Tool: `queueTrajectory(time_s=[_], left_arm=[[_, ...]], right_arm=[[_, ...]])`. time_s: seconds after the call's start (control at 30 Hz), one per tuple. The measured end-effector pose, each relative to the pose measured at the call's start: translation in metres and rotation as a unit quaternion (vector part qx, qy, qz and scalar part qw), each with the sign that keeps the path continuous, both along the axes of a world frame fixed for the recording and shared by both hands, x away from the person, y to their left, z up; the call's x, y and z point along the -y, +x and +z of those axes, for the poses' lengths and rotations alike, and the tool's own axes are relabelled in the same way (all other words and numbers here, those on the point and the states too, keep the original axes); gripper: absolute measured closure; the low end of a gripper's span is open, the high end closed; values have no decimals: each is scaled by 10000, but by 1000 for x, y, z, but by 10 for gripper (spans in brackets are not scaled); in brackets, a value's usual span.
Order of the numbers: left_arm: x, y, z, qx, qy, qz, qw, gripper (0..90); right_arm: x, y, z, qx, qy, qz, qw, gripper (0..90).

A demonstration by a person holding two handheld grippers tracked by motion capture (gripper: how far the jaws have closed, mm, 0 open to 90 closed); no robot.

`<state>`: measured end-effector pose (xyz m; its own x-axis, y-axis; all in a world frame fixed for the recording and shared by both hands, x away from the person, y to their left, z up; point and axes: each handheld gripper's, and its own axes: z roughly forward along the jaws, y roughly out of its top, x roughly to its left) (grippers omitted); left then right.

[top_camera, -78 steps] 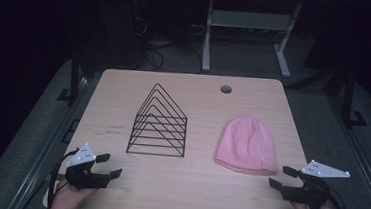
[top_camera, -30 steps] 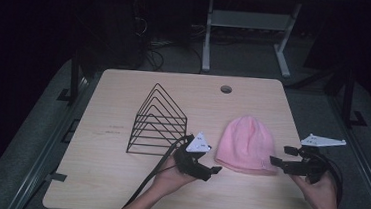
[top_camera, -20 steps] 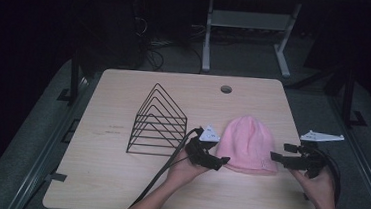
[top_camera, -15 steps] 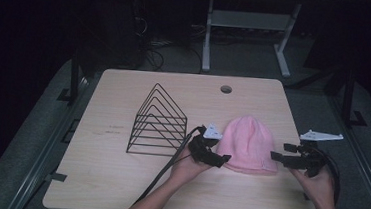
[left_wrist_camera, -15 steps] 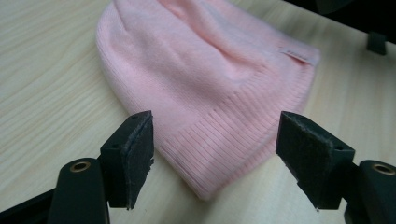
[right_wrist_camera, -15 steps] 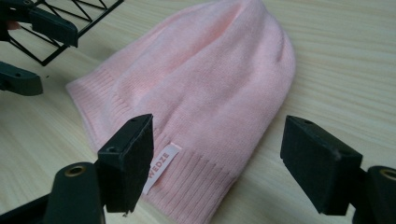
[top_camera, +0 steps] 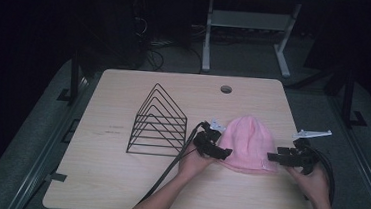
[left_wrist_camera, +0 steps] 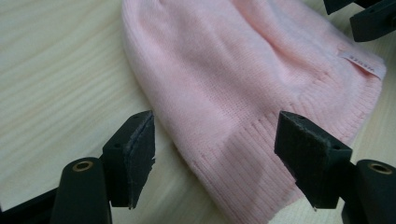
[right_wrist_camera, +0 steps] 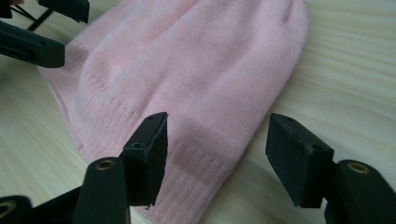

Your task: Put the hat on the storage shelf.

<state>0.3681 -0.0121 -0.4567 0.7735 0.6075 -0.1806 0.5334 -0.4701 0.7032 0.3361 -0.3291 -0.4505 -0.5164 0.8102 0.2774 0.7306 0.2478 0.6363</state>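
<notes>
Centrally, a pink knit beanie (top_camera: pixel 247 143) is lying flat on the right half of a pale wooden desk (top_camera: pixel 102 178), its ribbed cuff facing the person's edge and its rounded crown pointing away. A small white label (left_wrist_camera: pixel 362 63) is showing on the cuff in the left gripper view. The left tongs (top_camera: pixel 216 148) are resting at the beanie's left cuff corner with their jaws spread wide, one on each side of the cuff edge and not pinching it. The right tongs (top_camera: pixel 280 156) are sitting at the right cuff corner, jaws likewise apart around the ribbed edge without closing on it. A hand (top_camera: pixel 195 161) is holding the left tongs, and the other hand (top_camera: pixel 314 181) the right. To the left of the beanie, a black wire rack (top_camera: pixel 159 122) shaped like nested triangles is standing upright on the desk.
</notes>
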Motion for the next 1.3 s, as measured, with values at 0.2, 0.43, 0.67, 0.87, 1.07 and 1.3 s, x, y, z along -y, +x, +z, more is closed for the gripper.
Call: queueTrajectory(time_s=[0.2,0.43,0.67,0.87,1.07,1.3], left_arm=[[0,5,-4,-205,-97,19,9997,334],[0,8,-9,-442,-151,41,9989,379],[-2,12,-10,-560,-207,27,9982,427],[0,10,-11,-583,-221,-20,9981,499],[0,9,-11,-672,-257,-96,9974,601],[-3,11,-12,-783,-293,-96,9965,667]], right_arm=[[2,2,-5,-205,-41,-18,9998,427],[0,5,-8,-293,-59,-37,9995,457],[0,4,-11,-398,-24,-101,9992,490],[-2,3,-13,-391,-12,-111,9992,551],[-3,0,-15,-428,64,-85,9990,667],[-1,-1,-15,-486,162,-111,9986,690]])
